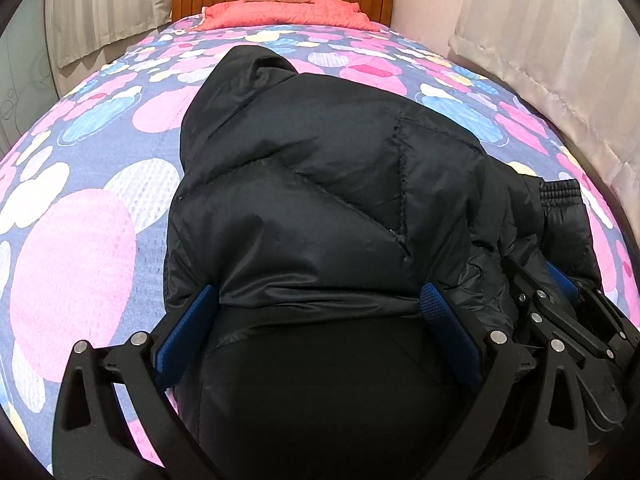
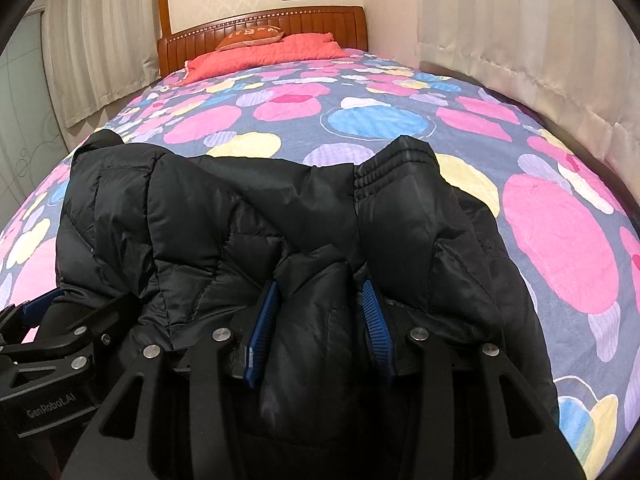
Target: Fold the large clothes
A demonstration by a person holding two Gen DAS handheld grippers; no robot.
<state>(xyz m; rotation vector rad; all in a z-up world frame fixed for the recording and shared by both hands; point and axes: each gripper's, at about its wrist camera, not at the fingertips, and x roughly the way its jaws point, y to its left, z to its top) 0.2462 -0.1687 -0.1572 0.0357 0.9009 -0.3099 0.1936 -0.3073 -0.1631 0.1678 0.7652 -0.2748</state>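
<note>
Black puffer jacket (image 1: 320, 168) folded on the bed (image 1: 80, 200); left gripper (image 1: 320, 320) spread wide around its hem, right gripper (image 2: 320, 316) pinching a fold

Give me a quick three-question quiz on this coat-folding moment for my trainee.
1. True or false: the black padded coat lies on the flowered bedspread.
2. Which gripper has its fingers spread wider around the coat? A) left gripper B) right gripper
3. Fill in: the elastic cuff shows on the coat's ____ side in the right wrist view.

Key: 1 true. 2 A; the left gripper's blue pads stand far apart around the hem, while the right gripper pinches a narrow bunch of fabric. 3 far.
</note>
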